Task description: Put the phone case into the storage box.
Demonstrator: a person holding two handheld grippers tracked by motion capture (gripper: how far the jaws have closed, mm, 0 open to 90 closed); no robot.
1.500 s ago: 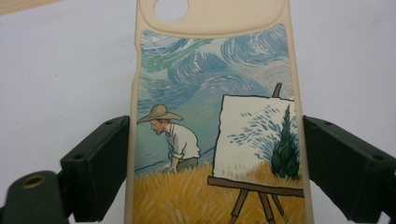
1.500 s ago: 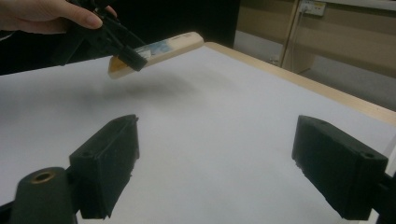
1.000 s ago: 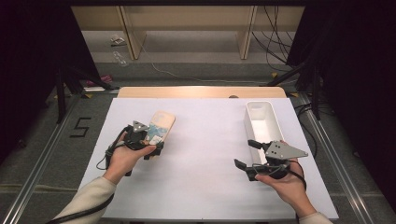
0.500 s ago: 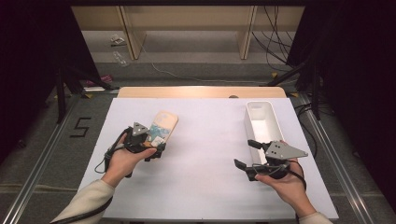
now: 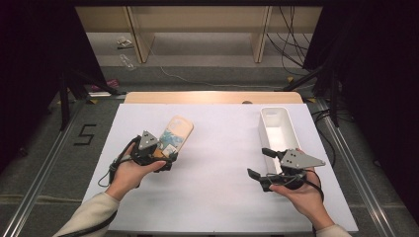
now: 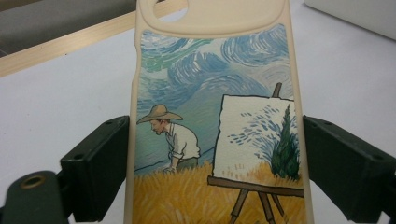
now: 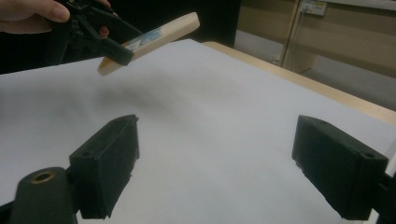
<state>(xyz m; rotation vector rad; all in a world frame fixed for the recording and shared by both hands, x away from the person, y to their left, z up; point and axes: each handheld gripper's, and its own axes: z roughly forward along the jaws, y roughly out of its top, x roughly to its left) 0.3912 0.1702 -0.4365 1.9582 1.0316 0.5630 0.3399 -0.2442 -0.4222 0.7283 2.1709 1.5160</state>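
A cream phone case [image 5: 177, 132] printed with a painter at an easel in a wheat field is clamped by its long edges in my left gripper [image 5: 165, 153]. In the left gripper view the case [image 6: 210, 93] runs up between the two black jaws of that gripper [image 6: 215, 172], which press on both its sides. The right gripper view shows the case [image 7: 159, 32] lifted off the table and tilted, with the left gripper [image 7: 114, 51] shut on it. My right gripper [image 5: 257, 162] stands open with nothing between its jaws [image 7: 215, 163], low over the white table sheet.
A long empty white bin [image 5: 274, 109] stands at the right, just beyond the right gripper. The white sheet [image 5: 217, 192] covers the table, with a wooden edge [image 5: 212, 97] at the far side. Shelving and cables lie on the floor beyond.
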